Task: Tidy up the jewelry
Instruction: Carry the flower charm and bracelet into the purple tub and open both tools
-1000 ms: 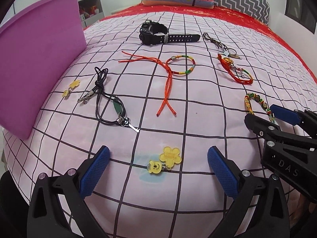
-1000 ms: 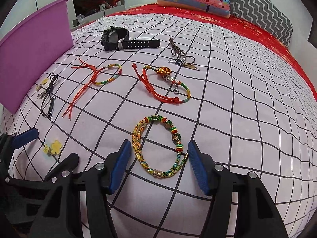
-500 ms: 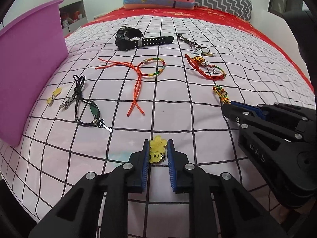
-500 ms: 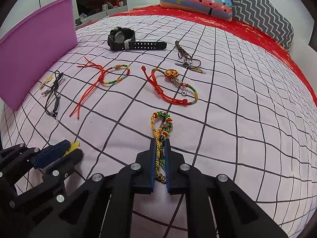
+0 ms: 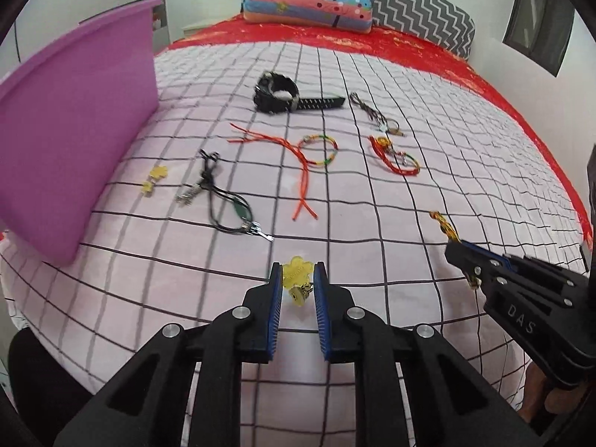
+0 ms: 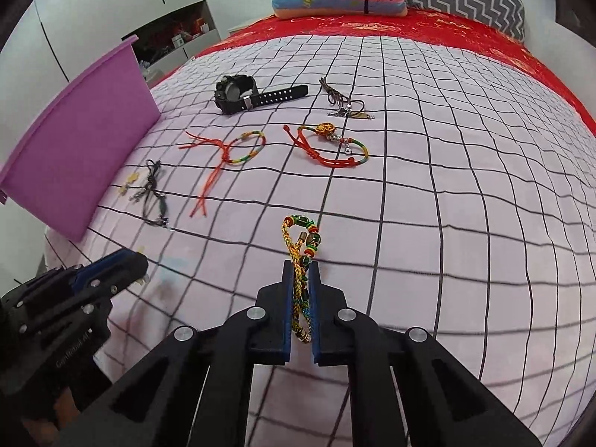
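Note:
My left gripper is shut on a yellow flower charm and holds it just above the pink checked bedspread. In the right wrist view my right gripper is shut on a yellow braided bracelet with green beads, whose loop sticks out past the fingertips. The right gripper also shows at the right edge of the left wrist view with the bracelet's end poking out. A purple bin stands at the bed's left edge.
On the bedspread lie a black watch, a red cord bracelet, a red charm bracelet, a brown cord keychain, a black cord necklace and a second yellow charm. Pillows are stacked at the far end.
Both grippers stood open over their items a second ago. Each has closed, the left on the flower charm and the right on the braided bracelet, and both have risen from the bed.

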A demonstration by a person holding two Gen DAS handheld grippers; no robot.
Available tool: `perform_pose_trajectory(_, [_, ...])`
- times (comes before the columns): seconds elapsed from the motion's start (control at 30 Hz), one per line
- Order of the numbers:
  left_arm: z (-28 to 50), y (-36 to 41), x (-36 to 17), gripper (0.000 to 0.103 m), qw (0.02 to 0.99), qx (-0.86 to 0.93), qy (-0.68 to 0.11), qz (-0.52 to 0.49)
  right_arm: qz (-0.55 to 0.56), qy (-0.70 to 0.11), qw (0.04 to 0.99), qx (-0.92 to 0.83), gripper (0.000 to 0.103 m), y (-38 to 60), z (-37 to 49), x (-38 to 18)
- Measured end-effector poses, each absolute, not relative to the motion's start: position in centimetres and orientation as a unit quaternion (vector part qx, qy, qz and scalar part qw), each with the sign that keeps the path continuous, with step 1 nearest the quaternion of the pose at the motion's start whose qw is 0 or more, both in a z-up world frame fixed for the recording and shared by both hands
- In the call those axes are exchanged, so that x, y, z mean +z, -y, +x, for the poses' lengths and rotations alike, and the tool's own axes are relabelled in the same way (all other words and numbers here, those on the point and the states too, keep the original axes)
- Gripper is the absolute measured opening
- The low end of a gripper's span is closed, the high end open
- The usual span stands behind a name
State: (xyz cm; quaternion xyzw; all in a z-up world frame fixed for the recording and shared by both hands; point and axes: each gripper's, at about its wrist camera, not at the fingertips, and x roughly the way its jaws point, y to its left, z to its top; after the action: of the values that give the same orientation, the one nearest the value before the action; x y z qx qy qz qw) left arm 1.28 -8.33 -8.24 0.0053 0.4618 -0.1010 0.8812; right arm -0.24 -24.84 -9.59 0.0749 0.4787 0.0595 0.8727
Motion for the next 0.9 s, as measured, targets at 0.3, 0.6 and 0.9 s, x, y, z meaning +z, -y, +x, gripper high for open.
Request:
perform_pose_trajectory(0.3, [0.0, 3.1, -3.0, 0.017, 0.906, -0.065, -0.418, -0.007, 0.07, -0.442, 0.892, 0.065, 0.008, 22.3, -2.6, -4.5])
perform_pose_trajectory(0.6, [0.3, -2.1, 2.3, 0.017, 0.926, -0.054, -0.374, -0.001, 0.044, -0.406, 0.908, 0.091, 0.008, 17.6, -2.4, 0.6])
perform_pose_trajectory(0.9, [1.3, -7.7, 6.5, 0.017, 0.94, -0.033, -0.341, -0.005, 0.02, -0.363, 0.921, 0.143, 0.008, 10.7, -0.4, 5.6])
